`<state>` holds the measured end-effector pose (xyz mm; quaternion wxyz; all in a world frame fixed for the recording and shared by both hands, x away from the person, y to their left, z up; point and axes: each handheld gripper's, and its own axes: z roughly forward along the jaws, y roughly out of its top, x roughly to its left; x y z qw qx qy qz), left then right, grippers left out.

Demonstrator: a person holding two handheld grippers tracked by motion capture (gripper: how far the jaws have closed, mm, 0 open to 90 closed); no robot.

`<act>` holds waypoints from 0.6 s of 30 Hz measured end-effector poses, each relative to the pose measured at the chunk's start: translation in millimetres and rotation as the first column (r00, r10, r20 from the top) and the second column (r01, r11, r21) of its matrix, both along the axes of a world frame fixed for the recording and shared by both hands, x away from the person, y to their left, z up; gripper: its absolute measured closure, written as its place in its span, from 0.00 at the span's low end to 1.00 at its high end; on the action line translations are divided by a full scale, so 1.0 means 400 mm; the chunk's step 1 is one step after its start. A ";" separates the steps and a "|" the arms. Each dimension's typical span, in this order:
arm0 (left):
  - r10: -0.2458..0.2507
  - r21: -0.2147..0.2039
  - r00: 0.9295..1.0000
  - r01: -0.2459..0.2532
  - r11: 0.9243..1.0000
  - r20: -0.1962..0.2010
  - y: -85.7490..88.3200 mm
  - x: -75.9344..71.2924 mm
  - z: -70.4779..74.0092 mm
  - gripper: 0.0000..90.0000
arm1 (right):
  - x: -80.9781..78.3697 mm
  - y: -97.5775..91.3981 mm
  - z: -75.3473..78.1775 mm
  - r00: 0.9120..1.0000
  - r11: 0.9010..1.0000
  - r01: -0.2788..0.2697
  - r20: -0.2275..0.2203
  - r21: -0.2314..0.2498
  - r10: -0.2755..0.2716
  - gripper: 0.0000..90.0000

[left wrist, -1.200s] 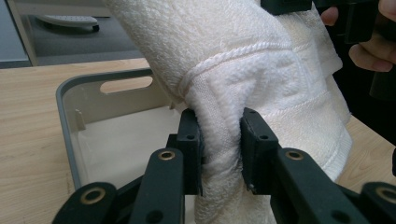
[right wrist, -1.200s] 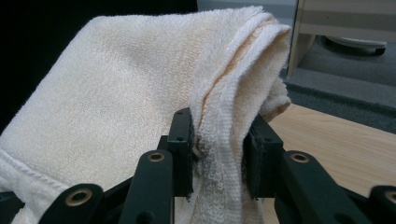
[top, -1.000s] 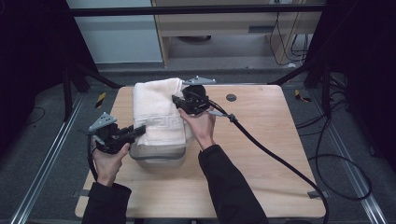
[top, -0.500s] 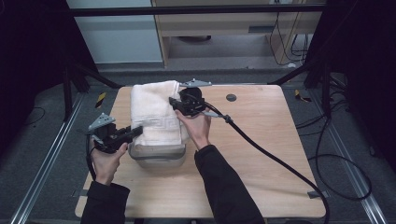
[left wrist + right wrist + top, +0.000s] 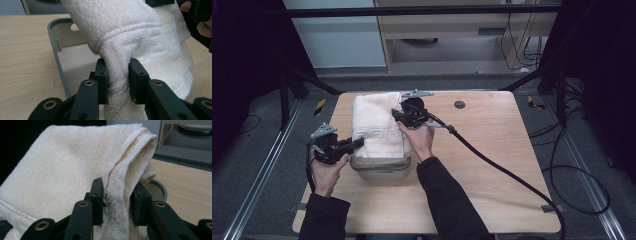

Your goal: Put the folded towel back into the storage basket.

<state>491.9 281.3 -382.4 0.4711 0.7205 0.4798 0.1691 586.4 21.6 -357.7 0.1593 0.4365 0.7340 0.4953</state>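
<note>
Left claw (image 5: 117, 80) pinches towel (image 5: 374, 125) fold; grey tub (image 5: 56, 52) rim just left. Right claw (image 5: 116, 201) pinches towel edge; bench (image 5: 185, 187) right.

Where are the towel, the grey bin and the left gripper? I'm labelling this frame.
towel (image 5: 374, 125): high view, its patterned band.
grey bin (image 5: 53, 50): left gripper view, its rim.
left gripper (image 5: 117, 80): left gripper view, between the jaws clamping towel.

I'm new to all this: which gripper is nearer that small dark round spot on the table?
Right. The right gripper grips the towel a short way from the dark spot; the left gripper clamps the towel's opposite, nearer side.
</note>
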 end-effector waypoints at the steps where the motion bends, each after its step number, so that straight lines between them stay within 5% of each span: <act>1: 0.001 0.002 1.000 -0.001 1.000 -0.004 0.001 0.001 -0.003 0.79 | 0.001 0.002 -0.004 1.000 1.000 0.003 -0.005 -0.001 -0.003 0.75; 18: 0.027 0.040 0.998 -0.025 0.999 -0.055 0.013 0.020 -0.058 0.79 | 0.020 0.031 -0.072 0.999 1.000 0.002 -0.037 -0.028 -0.004 0.75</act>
